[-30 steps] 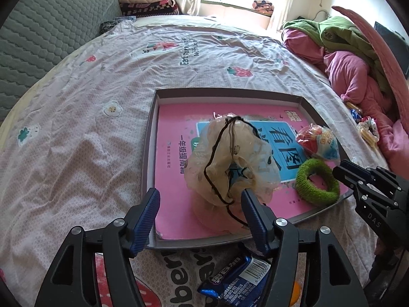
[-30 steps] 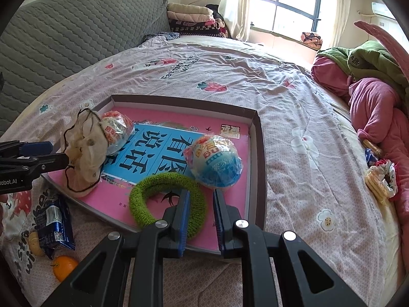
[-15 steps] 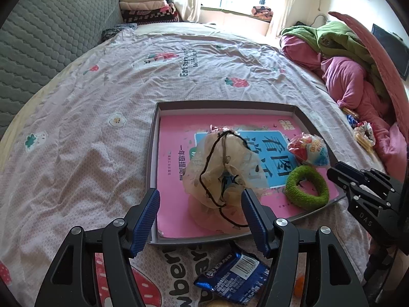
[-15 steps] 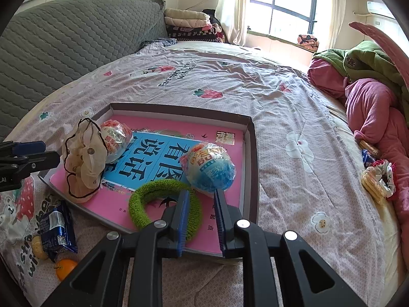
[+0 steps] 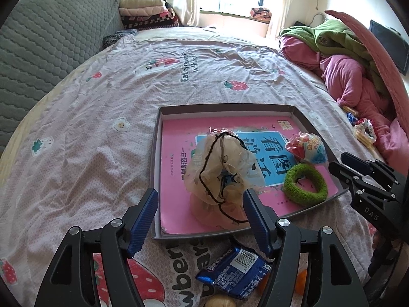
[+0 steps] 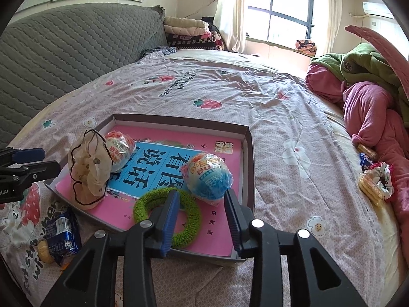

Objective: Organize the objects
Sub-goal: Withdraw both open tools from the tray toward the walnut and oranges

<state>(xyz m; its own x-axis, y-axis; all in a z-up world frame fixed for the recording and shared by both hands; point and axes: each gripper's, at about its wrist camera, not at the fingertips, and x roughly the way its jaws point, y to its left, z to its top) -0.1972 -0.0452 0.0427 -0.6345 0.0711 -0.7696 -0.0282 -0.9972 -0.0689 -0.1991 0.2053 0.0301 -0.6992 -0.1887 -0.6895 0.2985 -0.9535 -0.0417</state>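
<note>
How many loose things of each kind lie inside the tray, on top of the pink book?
Egg-shaped wrapped snacks: 2
Green ring: 1
Beige frilly pouch: 1
Total: 4, all within the tray.

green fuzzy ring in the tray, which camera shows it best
The left wrist view. There the green ring lies whole and unblocked on the pink book in the tray. In the right wrist view the ring is closer, but the right tool, its jaws opening, hides part of it.
</note>
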